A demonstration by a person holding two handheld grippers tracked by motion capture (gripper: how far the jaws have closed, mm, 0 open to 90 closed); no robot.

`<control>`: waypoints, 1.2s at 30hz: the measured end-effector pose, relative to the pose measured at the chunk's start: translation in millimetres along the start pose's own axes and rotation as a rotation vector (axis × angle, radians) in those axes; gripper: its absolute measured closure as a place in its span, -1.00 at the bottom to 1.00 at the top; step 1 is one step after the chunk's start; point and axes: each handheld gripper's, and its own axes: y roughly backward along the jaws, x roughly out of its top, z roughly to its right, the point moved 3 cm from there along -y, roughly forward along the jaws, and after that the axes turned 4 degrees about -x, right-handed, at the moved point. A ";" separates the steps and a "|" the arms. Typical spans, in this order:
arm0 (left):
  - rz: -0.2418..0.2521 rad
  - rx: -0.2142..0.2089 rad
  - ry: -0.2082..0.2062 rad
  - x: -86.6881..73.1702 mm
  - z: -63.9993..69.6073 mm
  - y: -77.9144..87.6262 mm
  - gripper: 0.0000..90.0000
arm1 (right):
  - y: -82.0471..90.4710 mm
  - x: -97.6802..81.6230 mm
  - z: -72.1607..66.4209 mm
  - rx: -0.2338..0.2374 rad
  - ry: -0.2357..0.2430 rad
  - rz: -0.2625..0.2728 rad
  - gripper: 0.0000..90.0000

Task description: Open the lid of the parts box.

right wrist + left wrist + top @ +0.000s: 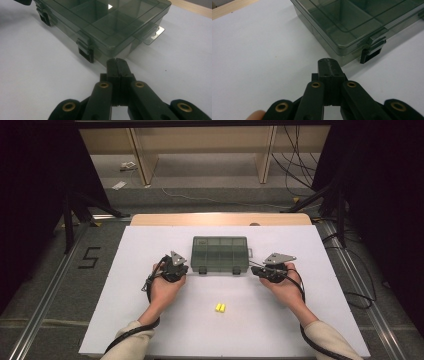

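The white table top (150, 320) is the biggest thing in front of me, a sheet laid over a wooden board whose pale edge (220, 219) shows at the far side. On it, toward the far middle, sits the smoky grey-green compartment box (220, 253) — a see-through plastic organiser with its lid down and dividers visible through the lid. Two dark latches hang on its near wall, the left latch (202, 270) and the right latch (236, 270), and a small clear hang tab (153, 35) juts from its right end.

My left gripper (328, 65) sits just beside the box's near left corner, jaws pressed flat together with nothing between them. From the left gripper view the tips point at the corner wall, close to it but apart from it, with the left latch a little off to the side. My right gripper (117, 64) mirrors it at the near right corner, jaws likewise closed on nothing, tips just short of the wall between the right latch and the tab end. In the high view both hands rest low on the white sheet, one at each end of the box's front.

Nearer to me, well clear of the box and between my forearms, lie two small yellow pieces (220, 307) side by side, touching each other.
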 end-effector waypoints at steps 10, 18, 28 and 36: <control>0.001 0.000 -0.011 1.1 1.1 -3.9 1.00 | -8.3 0.7 -1.9 -0.007 0.003 -0.008 1.00; -0.004 0.000 -0.019 1.5 1.4 -6.1 1.00 | -9.9 0.6 -1.6 -0.017 -0.001 -0.010 1.00; -0.001 -0.008 -0.022 1.6 3.3 -7.0 1.00 | -11.3 0.1 -3.7 -0.017 0.012 -0.019 1.00; -0.001 -0.007 -0.025 1.8 3.0 -6.7 1.00 | -10.2 0.8 -3.6 -0.026 0.023 -0.025 1.00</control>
